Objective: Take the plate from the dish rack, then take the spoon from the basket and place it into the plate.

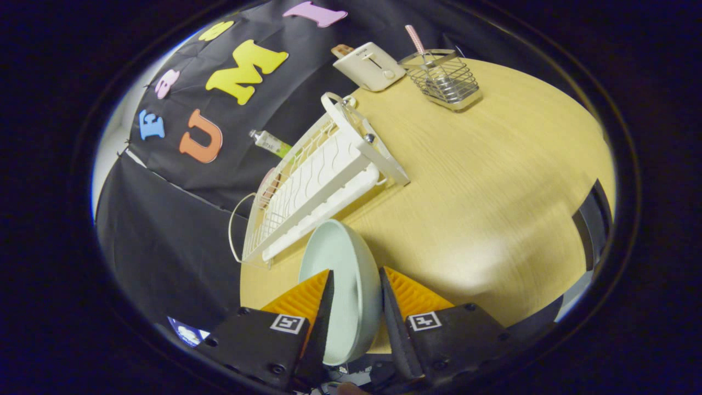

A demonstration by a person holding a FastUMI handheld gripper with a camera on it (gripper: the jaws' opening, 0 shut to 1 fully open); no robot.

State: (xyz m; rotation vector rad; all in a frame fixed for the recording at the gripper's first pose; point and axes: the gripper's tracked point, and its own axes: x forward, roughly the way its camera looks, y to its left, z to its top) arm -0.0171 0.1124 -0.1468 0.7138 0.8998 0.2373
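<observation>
A pale mint plate (343, 274) stands on edge between my fingers, and my gripper (355, 277) is shut on its rim. The view is rolled, so the wooden table (493, 192) looks tilted. Just beyond the plate lies the white dish rack (318, 181), with the plate out of it and close to its near end. Far beyond the fingers, near the table's back edge, stands a wire basket (445, 81) with the pink-and-white striped handle of the spoon (415, 38) sticking out of it.
A white toaster (370, 66) sits beside the basket at the table's back. A small tube (270, 143) lies behind the dish rack against the booth's black cloth wall. Bare tabletop stretches between the rack and the basket.
</observation>
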